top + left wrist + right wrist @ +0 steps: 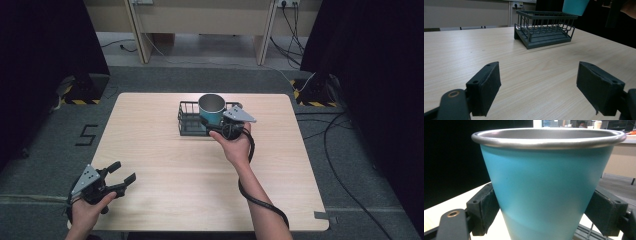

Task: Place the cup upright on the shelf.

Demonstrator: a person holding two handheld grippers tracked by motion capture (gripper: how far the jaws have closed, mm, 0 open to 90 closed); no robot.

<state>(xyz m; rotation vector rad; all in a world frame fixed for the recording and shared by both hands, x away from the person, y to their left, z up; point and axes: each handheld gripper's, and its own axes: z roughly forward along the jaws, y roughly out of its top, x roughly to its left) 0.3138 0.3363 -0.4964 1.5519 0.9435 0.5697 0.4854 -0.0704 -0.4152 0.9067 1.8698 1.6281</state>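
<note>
Teal cup (549, 192) sits clamped low in the right gripper (227, 127), held upright over the wire rack (187, 122) at the far middle. Looks light, stiff, slick metal, so grip that narrow base. Left gripper (120, 180) near-left, jaws apart

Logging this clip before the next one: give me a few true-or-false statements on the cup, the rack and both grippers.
1. The right gripper is shut on the teal cup. True.
2. The left gripper holds the wire rack. False: it is open with nothing between its jaws, near the table's front left corner.
3. The cup is upright, above the rack. True.
4. The rack lies upside down. False: it stands upright.
</note>
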